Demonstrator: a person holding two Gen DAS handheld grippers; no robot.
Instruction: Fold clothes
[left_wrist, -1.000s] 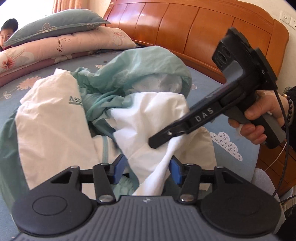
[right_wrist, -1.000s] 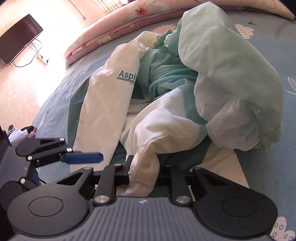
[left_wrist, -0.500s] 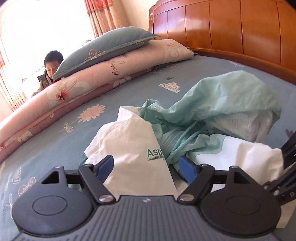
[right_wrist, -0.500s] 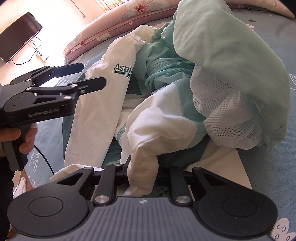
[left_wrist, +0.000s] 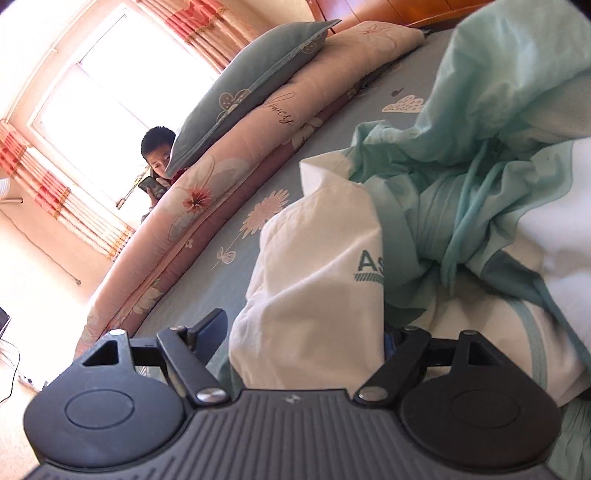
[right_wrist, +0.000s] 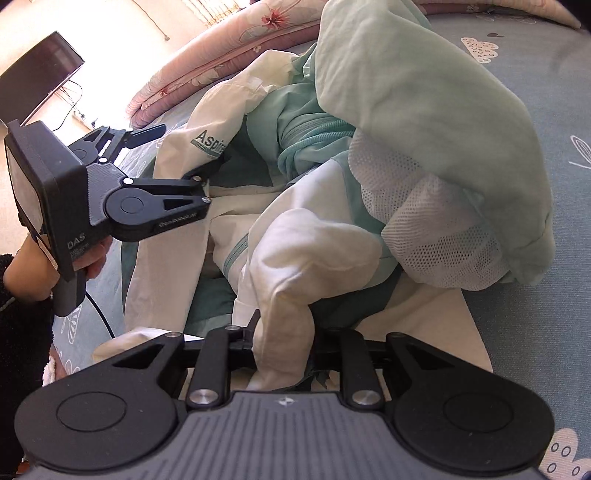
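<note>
Room: bedroom with a bright window (left_wrist: 92, 107), red-striped curtains (left_wrist: 207, 40) and a dark screen (right_wrist: 37, 70) by the far wall.
Surface: blue-grey bed sheet (right_wrist: 535, 92) printed with clouds and flowers.
Bedding: folded pink quilt (left_wrist: 258, 147) along the far edge of the bed, a teal pillow (left_wrist: 251, 85) on top of it.
Jacket: crumpled mint-and-white jacket (right_wrist: 369, 166) lies in a heap near the middle of the bed; its mint hood (right_wrist: 424, 110) shows white mesh lining, and a white sleeve (left_wrist: 321, 295) carries green lettering.
Left gripper: left gripper (left_wrist: 306, 332) has its jaws spread wide on either side of the lettered white sleeve; 1 finger stands clear of the cloth, the other is hidden behind it.
Left hand: hand (right_wrist: 33, 266) in a dark fuzzy sleeve grips the handle at the near left edge of the bed.
Right gripper: right gripper (right_wrist: 284, 343) has its jaws closed in on a hanging fold of white jacket fabric.
Bystander: person (left_wrist: 159, 147) behind the quilt, holding a small device.
</note>
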